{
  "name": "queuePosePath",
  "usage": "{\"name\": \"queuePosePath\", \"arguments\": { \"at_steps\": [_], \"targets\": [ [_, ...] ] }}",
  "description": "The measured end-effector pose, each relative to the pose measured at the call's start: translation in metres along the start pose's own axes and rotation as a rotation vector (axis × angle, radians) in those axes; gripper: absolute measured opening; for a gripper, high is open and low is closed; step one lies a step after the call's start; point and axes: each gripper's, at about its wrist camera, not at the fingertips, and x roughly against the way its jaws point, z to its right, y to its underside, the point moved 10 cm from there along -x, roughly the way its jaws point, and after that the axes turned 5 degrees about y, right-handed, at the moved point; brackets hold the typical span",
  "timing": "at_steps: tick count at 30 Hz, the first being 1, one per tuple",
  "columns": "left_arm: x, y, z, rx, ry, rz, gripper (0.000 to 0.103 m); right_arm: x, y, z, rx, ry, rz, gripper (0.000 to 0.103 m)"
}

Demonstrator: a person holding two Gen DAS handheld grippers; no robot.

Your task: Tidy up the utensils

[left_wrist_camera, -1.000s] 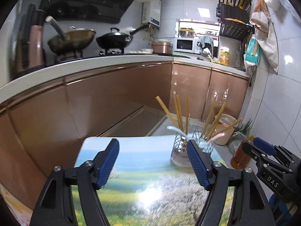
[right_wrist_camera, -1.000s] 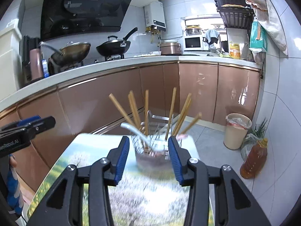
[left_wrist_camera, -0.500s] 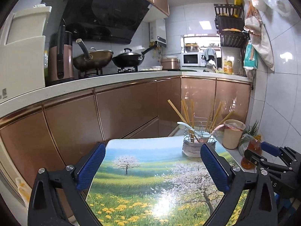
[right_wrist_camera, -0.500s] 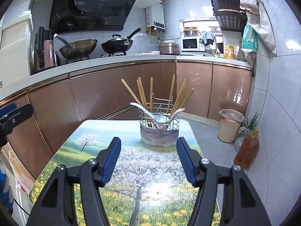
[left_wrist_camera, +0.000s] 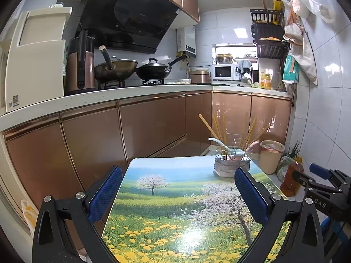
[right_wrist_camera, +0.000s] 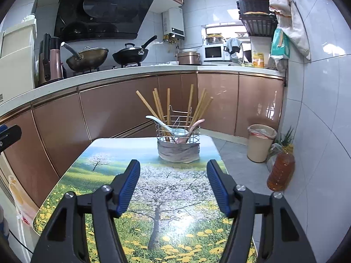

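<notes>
Blue-padded jaws on your left gripper (left_wrist_camera: 177, 188) stand spread wide with nothing between them, hanging over the near left part of the table (left_wrist_camera: 175, 197). Your right gripper (right_wrist_camera: 173, 184) has just been opening its jaws too; they are apart and hold nothing, only the printed tabletop showing between them. Farther on, at the table's far right edge, the wire basket (right_wrist_camera: 178, 141) stands upright, well apart from both grippers. Chopsticks (right_wrist_camera: 160, 107) fan up out of it, and a white spoon (right_wrist_camera: 163, 126) leans across its rim.
</notes>
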Motion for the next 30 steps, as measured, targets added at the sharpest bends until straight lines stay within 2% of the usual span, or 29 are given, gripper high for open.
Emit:
{"name": "queuePosePath", "arguments": {
  "at_steps": [5, 30],
  "targets": [
    [0.003, 0.002, -0.001, 0.007, 0.001, 0.002, 0.101, 0.006, 0.000, 0.004, 0.001, 0.020, 0.027, 0.070],
    [-0.008, 0.012, -0.001, 0.017, 0.000, -0.028, 0.101, -0.001, 0.005, 0.010, 0.005, 0.041, 0.020, 0.071]
  ]
}}
